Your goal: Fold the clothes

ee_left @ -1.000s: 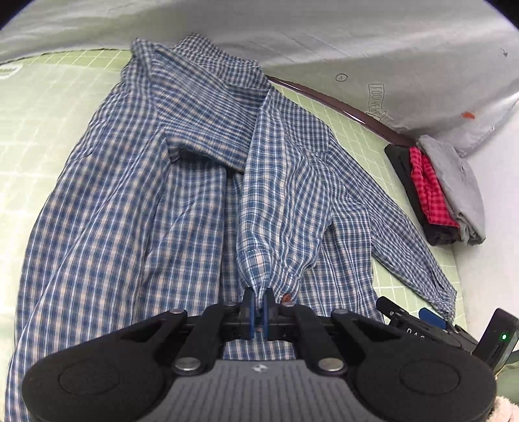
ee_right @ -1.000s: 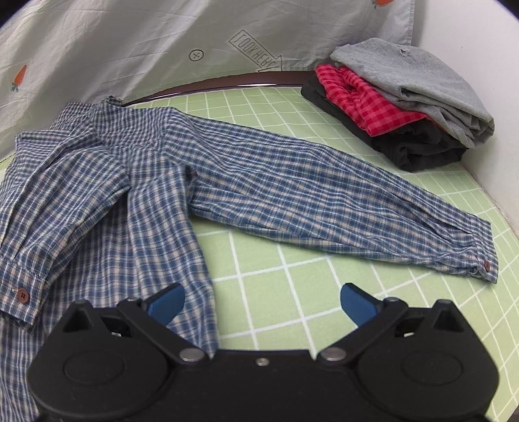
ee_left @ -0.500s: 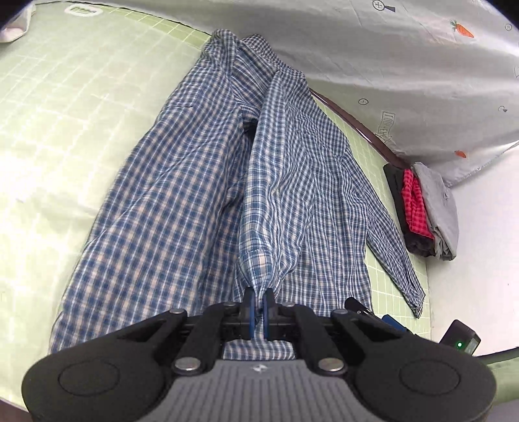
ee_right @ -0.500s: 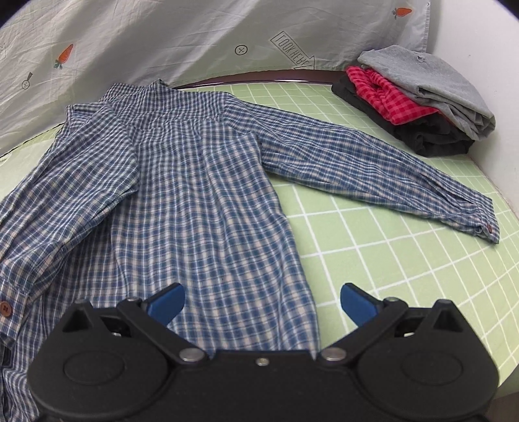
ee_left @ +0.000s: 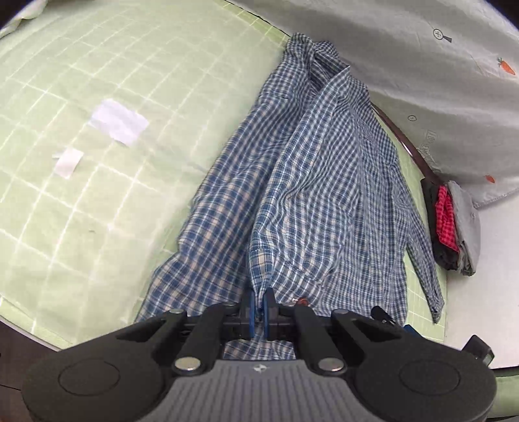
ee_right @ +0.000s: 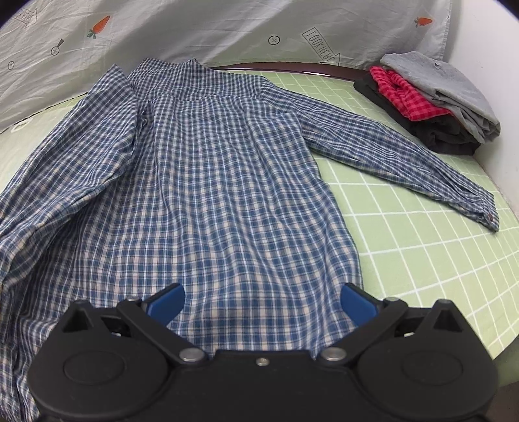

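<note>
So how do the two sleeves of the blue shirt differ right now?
The left sleeve is pinched at its cuff by the left gripper and drawn across the shirt body; the right sleeve lies flat and stretched out on the green mat, untouched, with the right gripper open. Both are the same blue plaid.

I see a shirt (ee_right: 207, 181) in blue-and-white check on a pale green mat (ee_right: 421, 240) ruled with white grid lines. At the mat's far right corner, the stack (ee_right: 431, 104) shows grey over red-and-black check over black. Behind, a light grey sheet (ee_right: 227, 29) carries orange carrots; my gripper fingertips (ee_right: 167, 300) are blue.
</note>
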`<control>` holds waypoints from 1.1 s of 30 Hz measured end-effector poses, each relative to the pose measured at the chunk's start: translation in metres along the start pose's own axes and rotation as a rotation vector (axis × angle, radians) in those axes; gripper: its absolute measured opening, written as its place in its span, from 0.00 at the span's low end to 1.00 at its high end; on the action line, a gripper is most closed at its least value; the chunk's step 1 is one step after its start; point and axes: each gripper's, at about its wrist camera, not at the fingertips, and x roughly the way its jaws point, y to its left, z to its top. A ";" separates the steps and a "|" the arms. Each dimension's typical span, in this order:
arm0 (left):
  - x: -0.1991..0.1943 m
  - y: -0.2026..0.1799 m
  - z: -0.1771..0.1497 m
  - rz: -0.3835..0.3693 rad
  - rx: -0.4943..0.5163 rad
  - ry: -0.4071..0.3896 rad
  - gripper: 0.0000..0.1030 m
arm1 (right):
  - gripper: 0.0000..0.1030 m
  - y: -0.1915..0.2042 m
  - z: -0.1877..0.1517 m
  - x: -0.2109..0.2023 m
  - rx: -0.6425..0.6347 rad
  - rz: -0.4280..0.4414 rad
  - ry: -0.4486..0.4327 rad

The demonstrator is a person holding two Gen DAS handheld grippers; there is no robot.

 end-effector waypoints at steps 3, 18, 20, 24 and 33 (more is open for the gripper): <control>0.010 0.006 0.001 0.083 0.018 0.025 0.07 | 1.00 0.005 -0.002 -0.003 -0.014 -0.002 0.002; 0.008 -0.008 0.023 0.182 0.144 -0.019 0.30 | 1.00 0.000 0.006 -0.008 -0.022 -0.040 -0.031; 0.004 -0.016 0.029 0.199 0.168 -0.055 0.31 | 1.00 -0.004 0.010 -0.007 -0.008 -0.047 -0.036; 0.004 -0.033 0.040 0.177 0.219 -0.102 0.31 | 1.00 -0.016 0.017 -0.003 0.023 -0.062 -0.048; 0.033 -0.085 0.075 0.148 0.342 -0.157 0.37 | 1.00 -0.049 0.041 0.023 0.123 -0.114 -0.047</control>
